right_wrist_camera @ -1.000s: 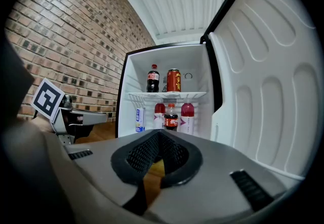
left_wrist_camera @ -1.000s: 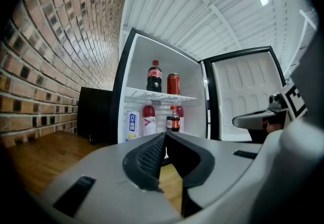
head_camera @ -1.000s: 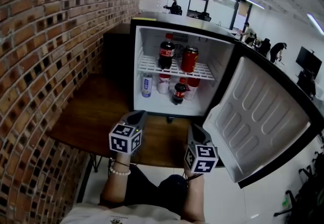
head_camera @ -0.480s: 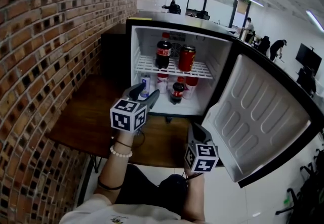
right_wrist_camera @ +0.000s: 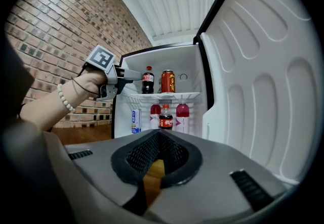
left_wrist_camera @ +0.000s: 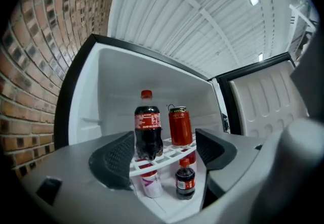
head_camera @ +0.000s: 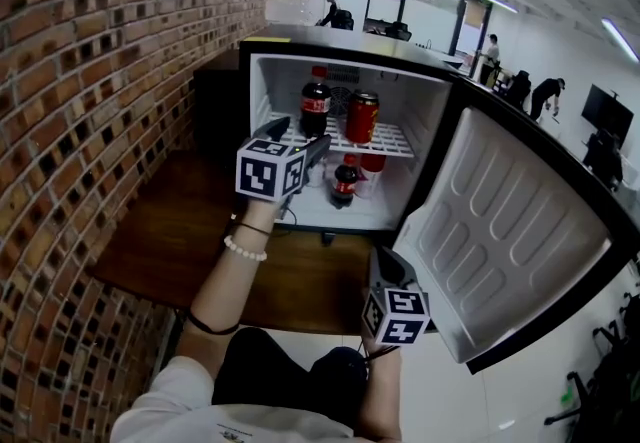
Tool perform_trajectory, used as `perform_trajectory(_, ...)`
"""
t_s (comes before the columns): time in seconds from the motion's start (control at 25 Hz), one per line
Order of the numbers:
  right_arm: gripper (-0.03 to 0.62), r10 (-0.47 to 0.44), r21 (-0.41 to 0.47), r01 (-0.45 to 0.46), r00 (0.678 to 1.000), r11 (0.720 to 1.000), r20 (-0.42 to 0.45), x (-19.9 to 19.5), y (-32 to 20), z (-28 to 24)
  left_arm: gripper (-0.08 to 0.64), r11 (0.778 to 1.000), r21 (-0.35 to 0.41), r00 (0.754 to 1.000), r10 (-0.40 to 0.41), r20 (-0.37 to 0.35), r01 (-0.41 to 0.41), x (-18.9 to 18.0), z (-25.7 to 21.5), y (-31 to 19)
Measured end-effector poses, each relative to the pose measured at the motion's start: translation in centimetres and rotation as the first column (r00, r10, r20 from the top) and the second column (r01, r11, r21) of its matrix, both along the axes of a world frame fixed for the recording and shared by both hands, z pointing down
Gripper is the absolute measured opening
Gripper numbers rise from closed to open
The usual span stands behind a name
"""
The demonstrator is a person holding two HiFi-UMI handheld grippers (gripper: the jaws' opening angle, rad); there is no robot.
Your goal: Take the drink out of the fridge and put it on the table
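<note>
The small fridge stands open on the wooden table. On its wire shelf stand a cola bottle and a red can. Below are a small cola bottle, a white can and pink bottles. My left gripper is raised in front of the shelf, short of the cola bottle. Its jaws are opening and nothing is between them. My right gripper hangs low by the table's front edge, shut and empty.
The fridge door swings wide open to the right, just beside my right gripper. A brick wall runs along the left. People stand far off in the office behind the fridge.
My left gripper has risen from the table's front edge and moved forward to the fridge's shelf, and its jaws have opened. The right gripper has stayed put.
</note>
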State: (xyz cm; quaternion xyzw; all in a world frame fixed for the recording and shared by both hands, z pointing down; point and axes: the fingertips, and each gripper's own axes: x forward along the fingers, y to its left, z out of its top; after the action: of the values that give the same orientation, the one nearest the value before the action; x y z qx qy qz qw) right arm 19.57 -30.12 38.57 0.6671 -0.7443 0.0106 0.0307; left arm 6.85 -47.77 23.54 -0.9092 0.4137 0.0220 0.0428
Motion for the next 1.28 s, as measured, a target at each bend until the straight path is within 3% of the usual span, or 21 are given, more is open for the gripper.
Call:
perform_trajectory(0.36,0.012,0.000,0.002,0.000,1.000,1.000,0.004,0.3,0.1,0.2,0.430,0.998,-0.019,0.998,-0.056,0.015,0.056,1.5,-3.3,-5.4)
perform_trajectory(0.56,0.012,0.005,-0.002,-0.005,1.000,1.000,0.010,0.6,0.2,0.3,0.430,0.996,-0.075,0.998,-0.055,-0.001,0.055,2.0,-3.7,-8.1)
perform_trajectory(0.88,0.012,0.016,-0.004,-0.016,1.000,1.000,0.020,1.2,0.3,0.5,0.390,0.995,-0.079,0.997,-0.061,0.051,0.065,3.1,-3.8,-9.6)
perform_trajectory(1.0,0.012,0.016,-0.003,-0.016,1.000,1.000,0.020,1.3,0.3,0.5,0.332,0.994,-0.078,0.995,-0.075,0.067,0.080,3.1,-3.7,-9.7)
perform_trajectory(1.28,0.012,0.014,0.001,-0.014,1.000,1.000,0.021,1.3,0.2,0.5,0.311,0.994,-0.087,0.996,-0.060,0.071,0.066,3.3,-3.6,-9.9)
